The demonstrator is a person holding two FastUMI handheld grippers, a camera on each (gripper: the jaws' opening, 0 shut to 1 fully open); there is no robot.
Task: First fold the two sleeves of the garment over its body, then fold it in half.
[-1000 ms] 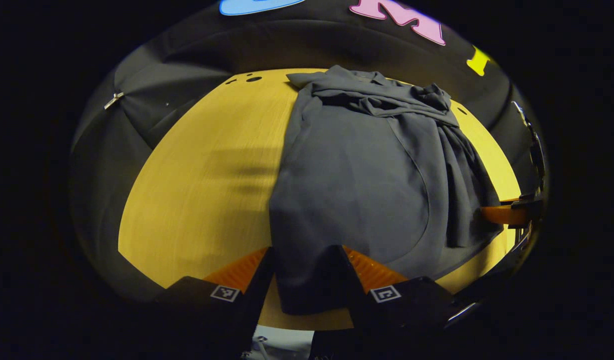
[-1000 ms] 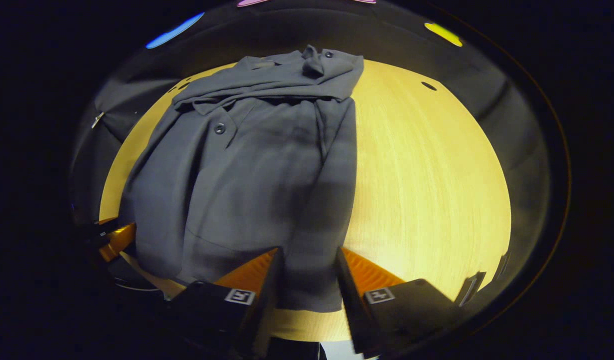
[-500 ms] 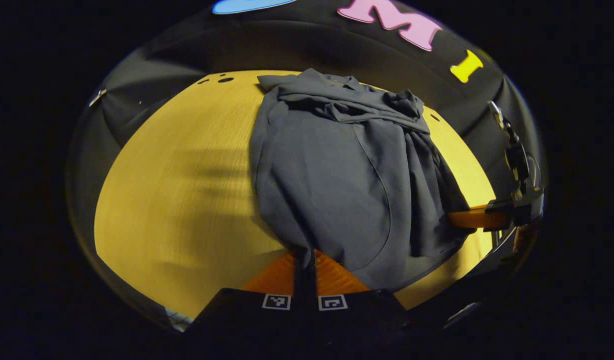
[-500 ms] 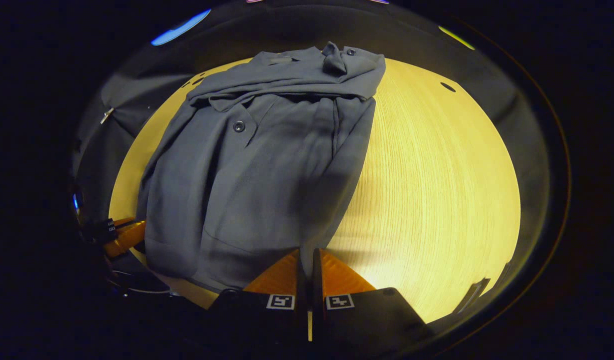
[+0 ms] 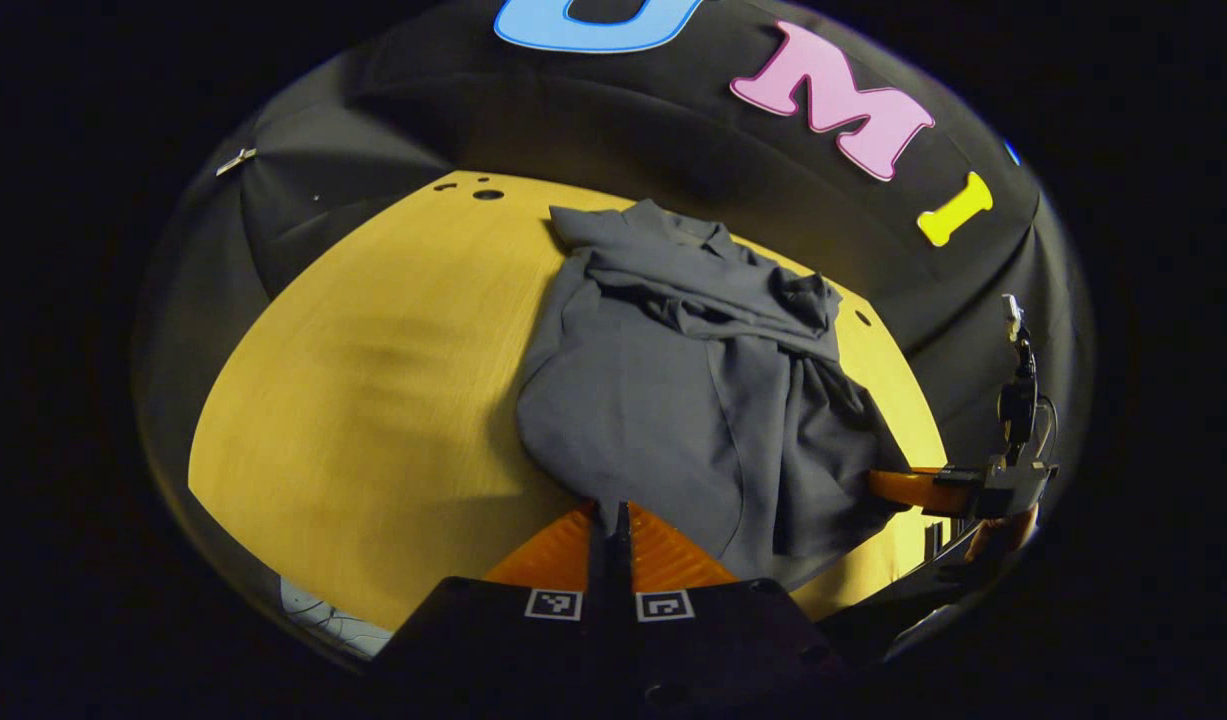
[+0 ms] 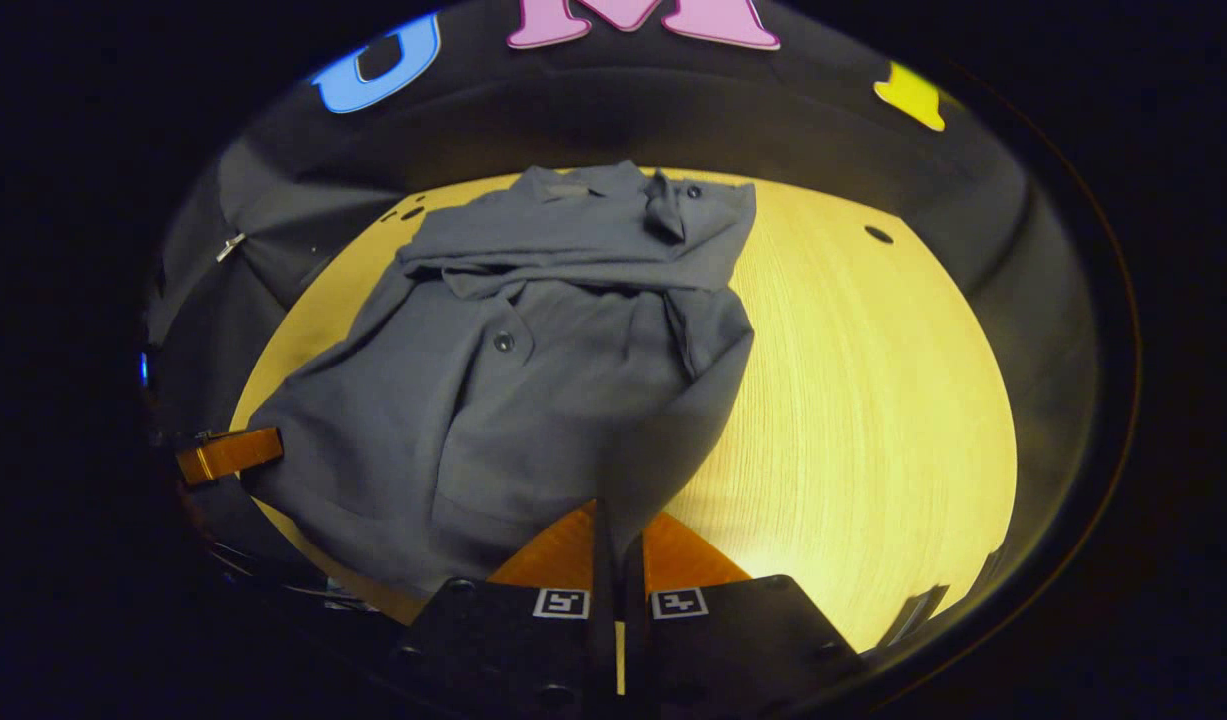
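In the left gripper view the left gripper (image 5: pixel 611 512), open a second ago, now has its jaws clamped on the garment (image 5: pixel 663 400) hem, lifting it off the counter (image 5: pixel 373 400), and in the right gripper view the right gripper (image 6: pixel 618 512) pinches the other hem corner likewise, so the half-fold looks underway.

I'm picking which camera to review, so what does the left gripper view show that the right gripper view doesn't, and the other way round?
Left gripper view: the right gripper seen from the side, pinching the garment at its hem on the far right.
Right gripper view: the front button, and the left gripper at the hem on the far left.
Shared: the grey garment lying rumpled on the wooden table, with each view's own gripper shut on the near hem.
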